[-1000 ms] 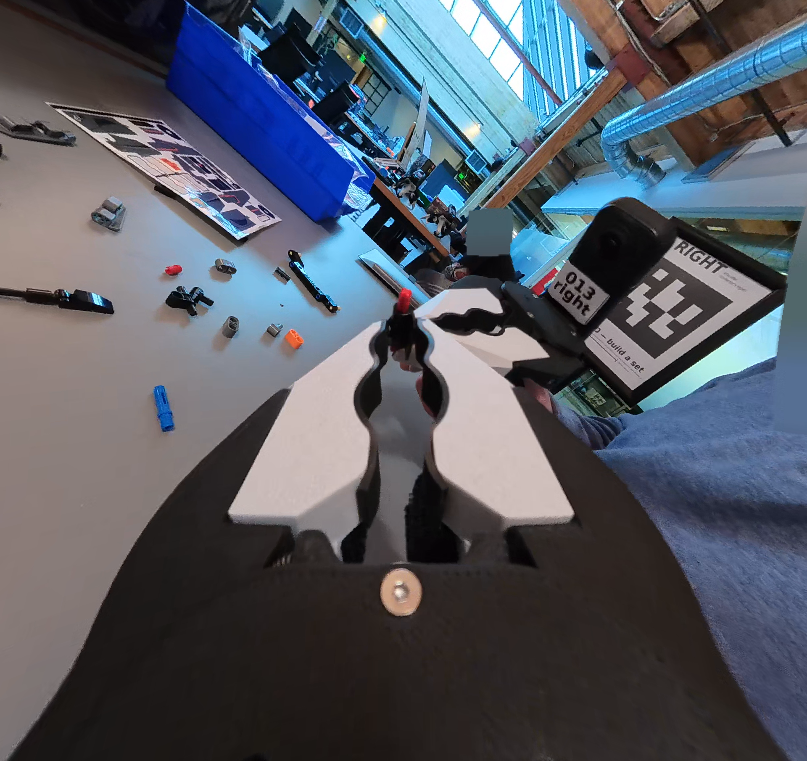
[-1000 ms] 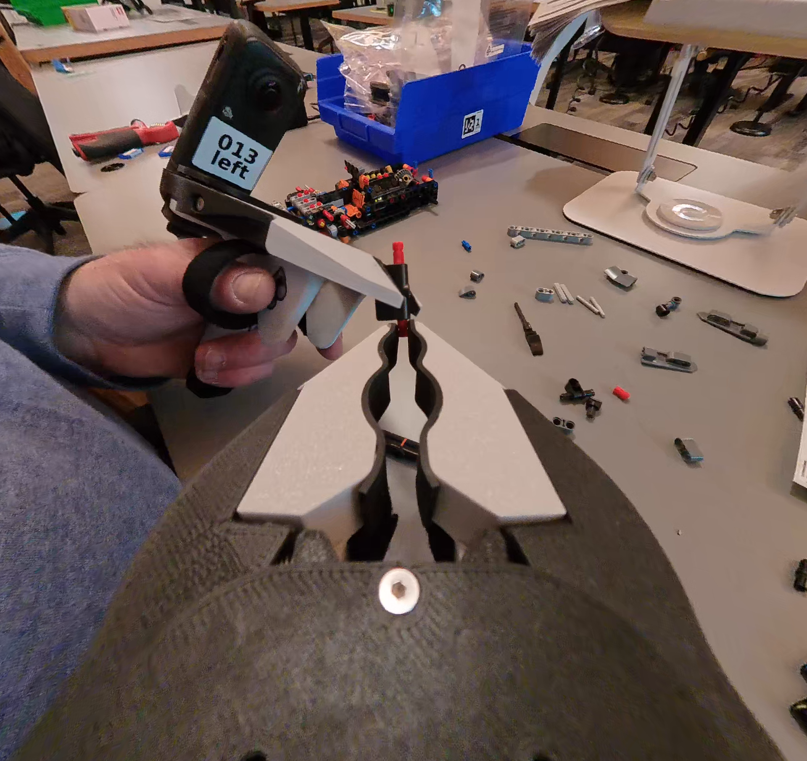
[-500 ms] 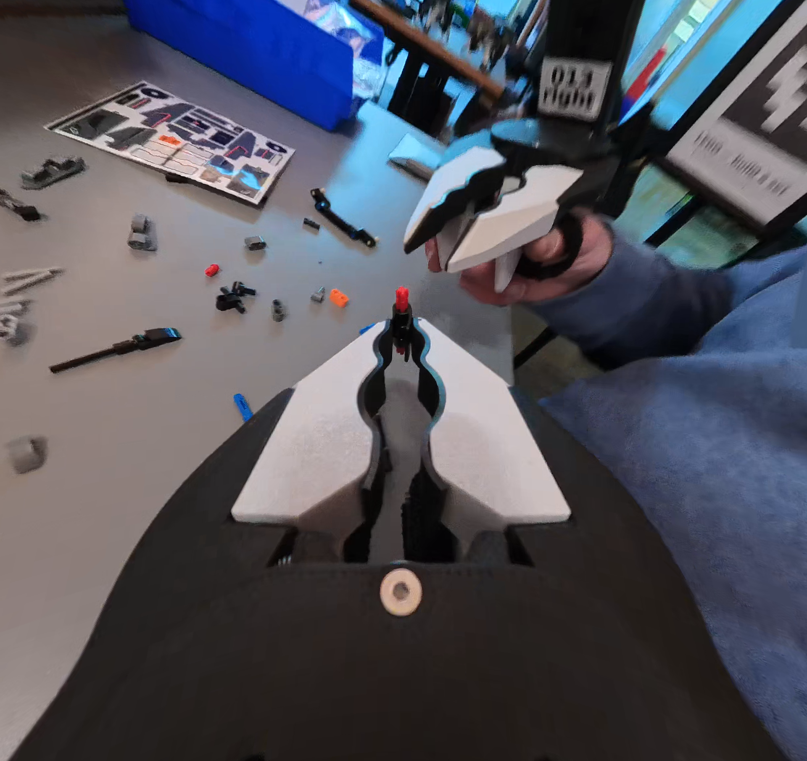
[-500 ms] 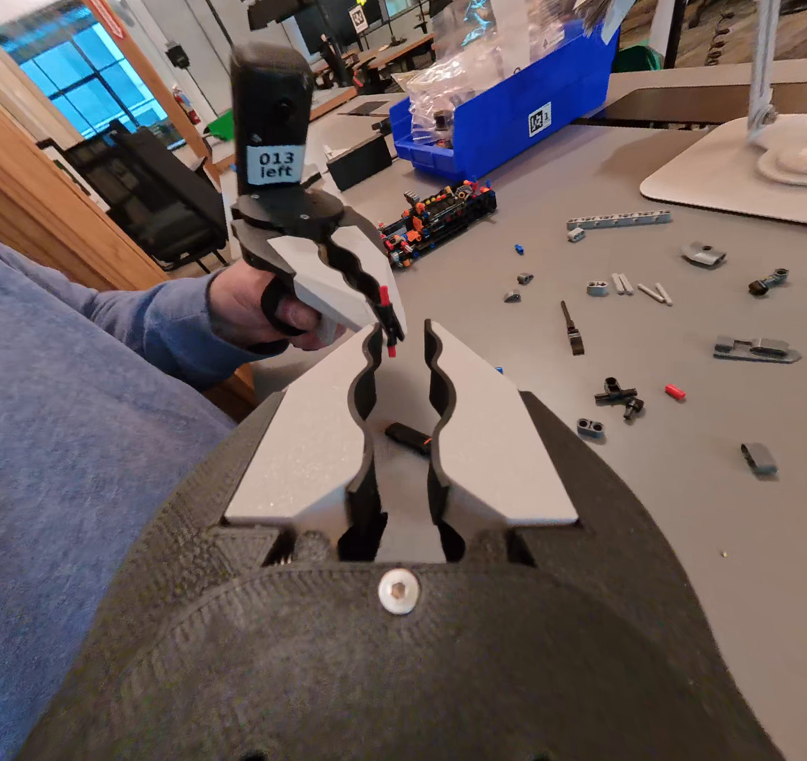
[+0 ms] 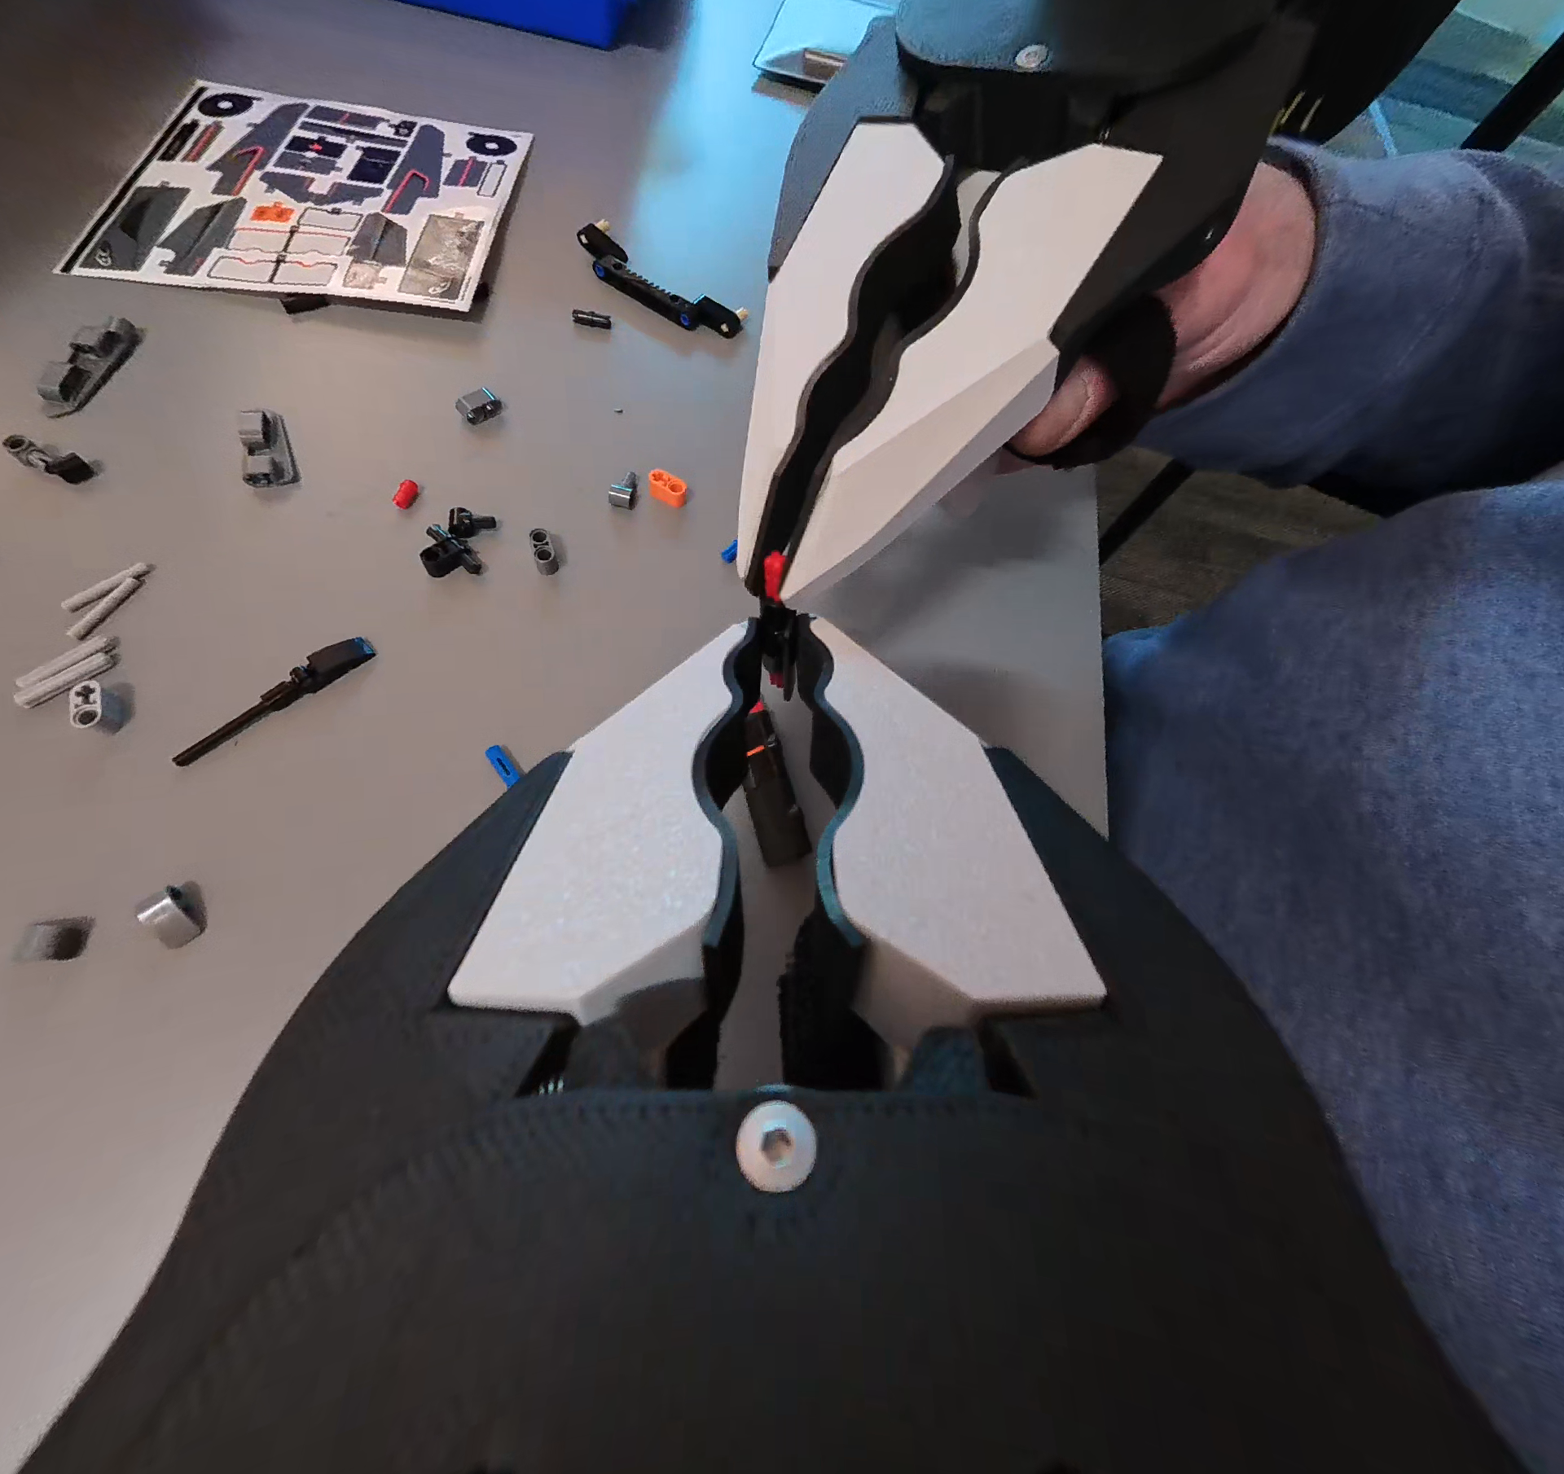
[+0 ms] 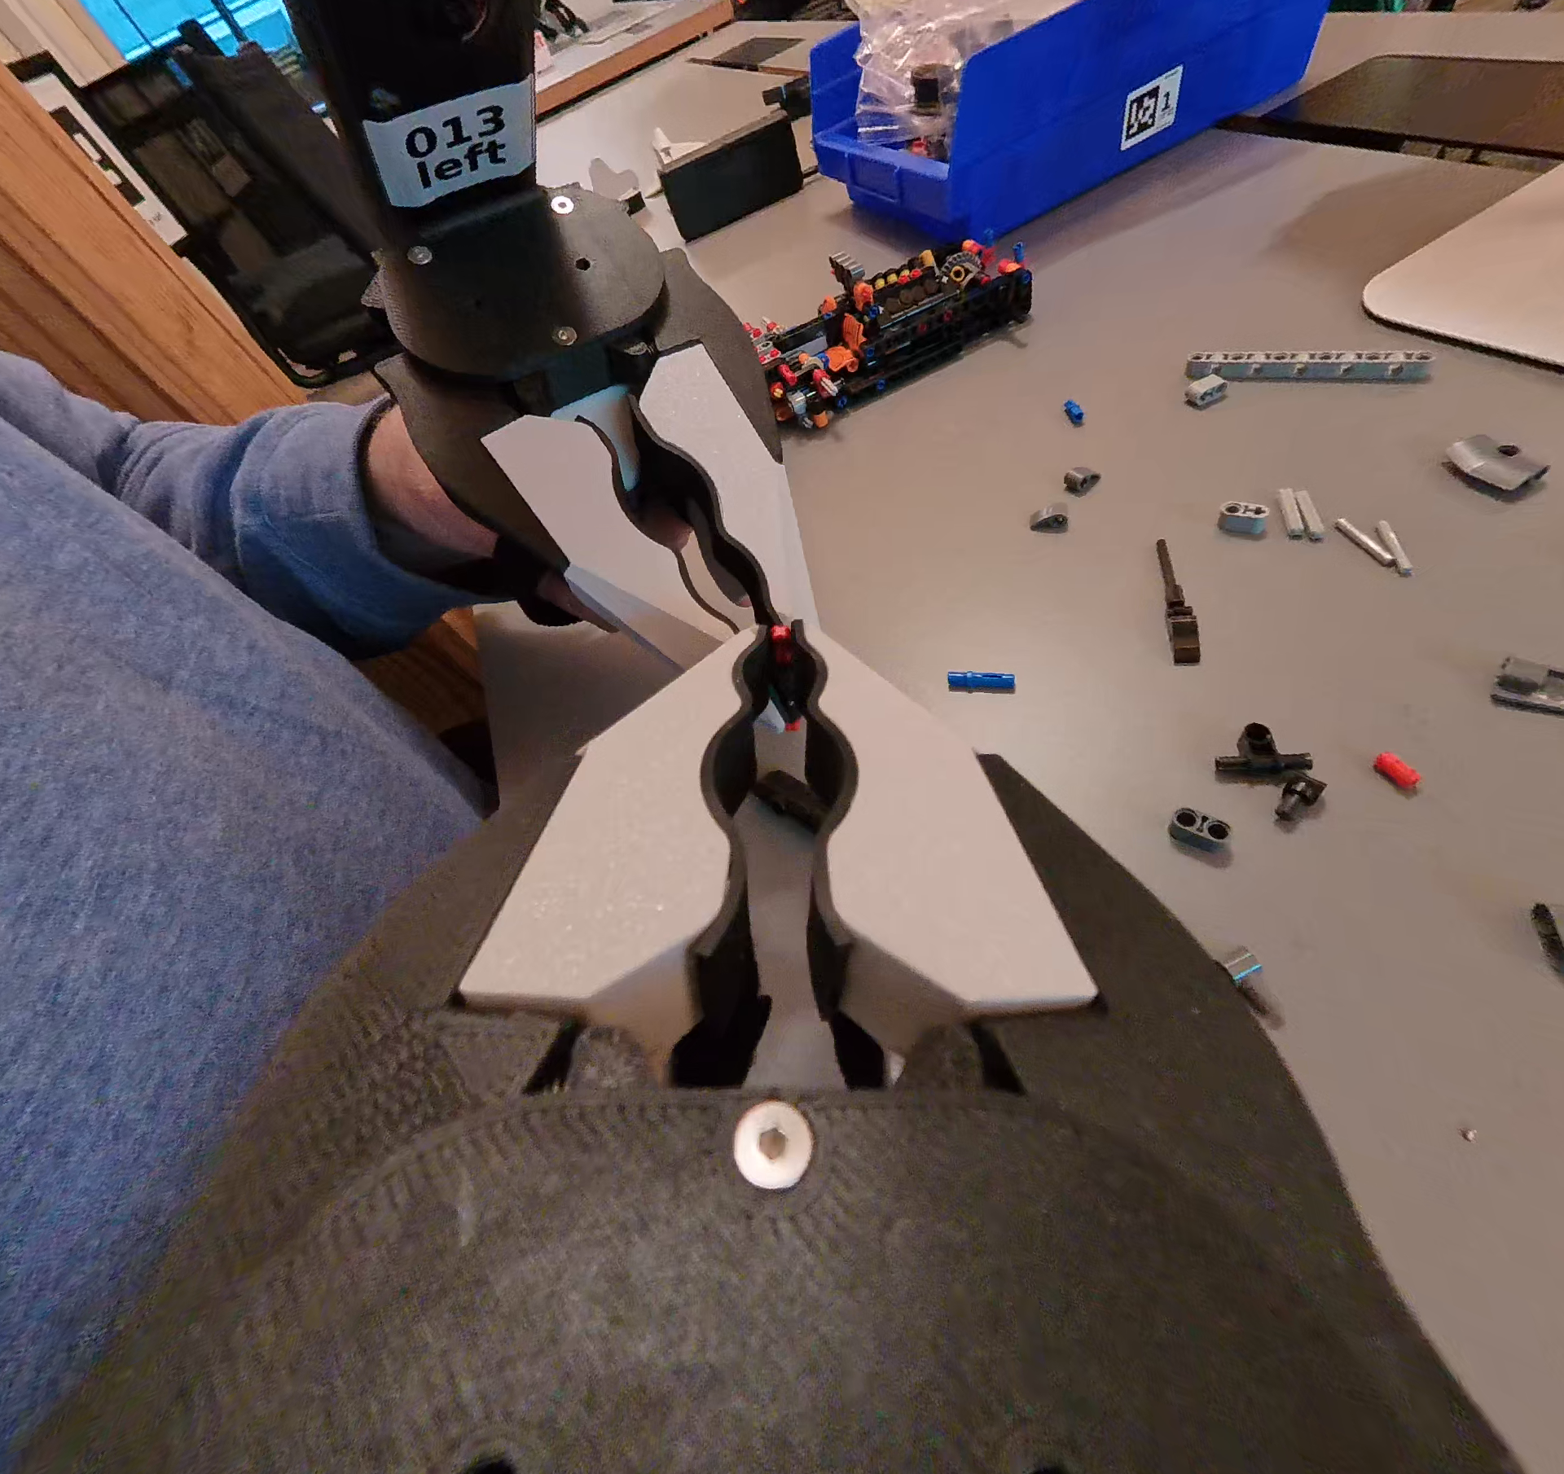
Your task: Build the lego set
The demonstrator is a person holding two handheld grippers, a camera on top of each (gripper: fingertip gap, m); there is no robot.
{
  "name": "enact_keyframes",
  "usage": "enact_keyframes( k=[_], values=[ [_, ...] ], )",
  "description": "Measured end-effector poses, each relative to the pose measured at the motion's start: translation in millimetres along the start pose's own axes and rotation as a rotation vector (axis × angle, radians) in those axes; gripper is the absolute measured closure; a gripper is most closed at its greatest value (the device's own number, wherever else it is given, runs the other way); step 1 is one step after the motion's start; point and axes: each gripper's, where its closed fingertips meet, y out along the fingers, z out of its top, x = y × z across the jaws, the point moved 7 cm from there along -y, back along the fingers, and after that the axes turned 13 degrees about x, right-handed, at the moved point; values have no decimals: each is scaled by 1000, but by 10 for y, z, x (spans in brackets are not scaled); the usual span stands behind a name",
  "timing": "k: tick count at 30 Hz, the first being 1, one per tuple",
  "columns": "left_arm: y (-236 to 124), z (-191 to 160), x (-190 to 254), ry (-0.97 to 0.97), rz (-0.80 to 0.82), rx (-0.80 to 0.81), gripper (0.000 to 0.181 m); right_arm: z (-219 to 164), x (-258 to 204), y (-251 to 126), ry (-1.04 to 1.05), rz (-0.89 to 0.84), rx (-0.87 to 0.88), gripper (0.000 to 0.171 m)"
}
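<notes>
Above the grey tabletop (image 5: 355, 841), the left tongs (image 5: 777, 646) pinch a small black piece with a red pin (image 5: 773, 573), whose red tip the right tongs (image 6: 780, 648) grip, tips meeting, beside scattered loose parts.

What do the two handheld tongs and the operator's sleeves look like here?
Both the left tongs and right tongs have pale grey wedge-shaped fingers with wavy black inner pads, on black textured bodies with a central silver screw. The left carries a white label on its black camera housing. Sleeves are blue-grey knit.
</notes>
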Motion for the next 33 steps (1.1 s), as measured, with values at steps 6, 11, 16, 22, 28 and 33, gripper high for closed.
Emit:
enact_keyframes(
  k=[6,11,16,22,28,33],
  values=[
    [-29,72,-9,-19,3,97,174,45,45,-36,129,24,115,171],
    [-14,128,-9,-86,-14,219,170,47,38,-40,201,38,178,171],
    [-46,143,10,-67,-23,232,176,89,-14,-50,157,29,185,171],
    [-72,148,51,-32,-24,233,176,103,-44,-59,160,56,189,171],
    [-130,183,103,45,-4,214,176,132,-86,-59,195,93,198,171],
    [-173,203,140,66,-7,210,176,135,-109,-58,219,124,199,171]
  ],
)
